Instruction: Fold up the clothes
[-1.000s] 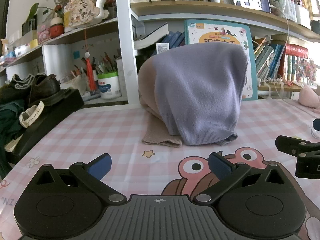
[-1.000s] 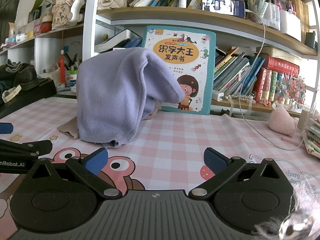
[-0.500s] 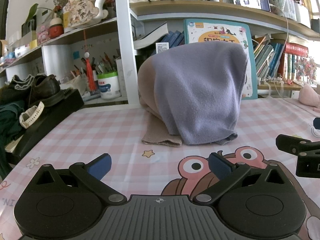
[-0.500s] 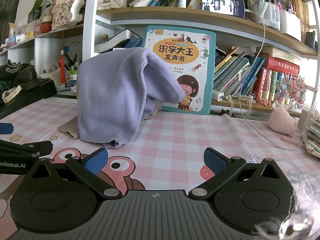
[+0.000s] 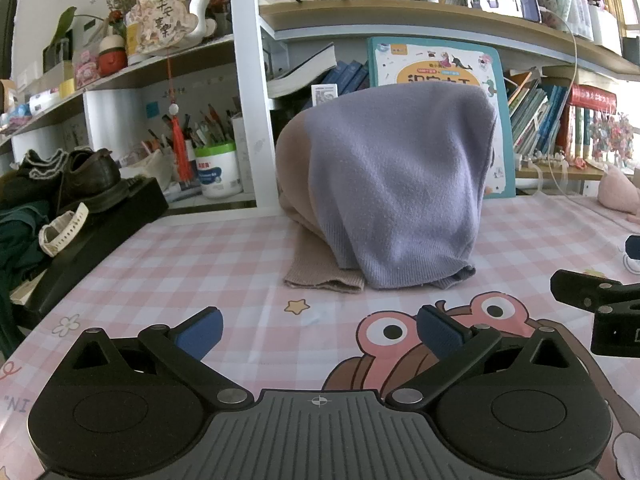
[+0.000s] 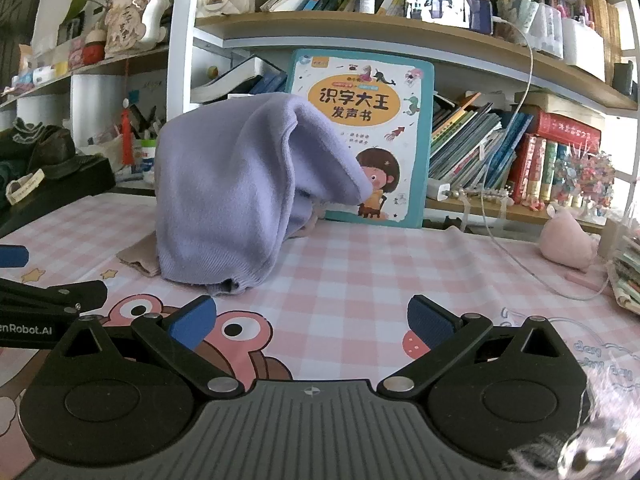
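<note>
From the left wrist, the left gripper (image 5: pixel 319 330) is spread wide and empty, the heaped lilac sweater (image 5: pixel 400 188) well ahead of its fingertips; from the right wrist, the right gripper (image 6: pixel 311 320) likewise gapes empty, the sweater (image 6: pixel 240 196) ahead, leftward.

Bright daylight enters from the right, washing out that edge. Fisheye distortion bends the shelves (image 6: pixel 400 36). Focus is sharp.
</note>
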{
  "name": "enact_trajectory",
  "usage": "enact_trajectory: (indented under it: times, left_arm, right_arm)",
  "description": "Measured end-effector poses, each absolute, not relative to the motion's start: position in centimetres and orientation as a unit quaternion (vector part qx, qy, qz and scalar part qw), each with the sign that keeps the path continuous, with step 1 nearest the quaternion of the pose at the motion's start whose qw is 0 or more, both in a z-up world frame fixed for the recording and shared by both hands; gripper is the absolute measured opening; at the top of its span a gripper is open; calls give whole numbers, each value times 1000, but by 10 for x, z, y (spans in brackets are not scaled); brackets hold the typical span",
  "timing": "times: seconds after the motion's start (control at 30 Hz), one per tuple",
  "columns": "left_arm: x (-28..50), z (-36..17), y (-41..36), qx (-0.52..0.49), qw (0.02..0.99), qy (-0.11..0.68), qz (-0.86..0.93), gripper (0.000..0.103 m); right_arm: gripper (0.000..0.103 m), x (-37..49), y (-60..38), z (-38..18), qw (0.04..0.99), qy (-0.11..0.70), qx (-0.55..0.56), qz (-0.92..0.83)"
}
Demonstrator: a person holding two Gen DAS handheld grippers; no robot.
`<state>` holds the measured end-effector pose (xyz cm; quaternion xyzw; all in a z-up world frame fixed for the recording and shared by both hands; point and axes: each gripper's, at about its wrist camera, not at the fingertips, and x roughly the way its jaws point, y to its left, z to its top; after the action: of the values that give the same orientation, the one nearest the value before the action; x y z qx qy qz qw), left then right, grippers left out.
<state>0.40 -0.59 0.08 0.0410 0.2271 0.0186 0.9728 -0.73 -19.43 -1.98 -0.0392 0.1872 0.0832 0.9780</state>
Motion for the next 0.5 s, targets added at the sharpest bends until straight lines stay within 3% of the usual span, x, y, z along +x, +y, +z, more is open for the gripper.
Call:
enact_trajectory:
  times: [0.5]
  left_arm:
    - [3, 0, -7, 43, 973, 226, 20, 103]
  right_arm:
    - [103, -9, -195, -20, 979, 184, -38, 81]
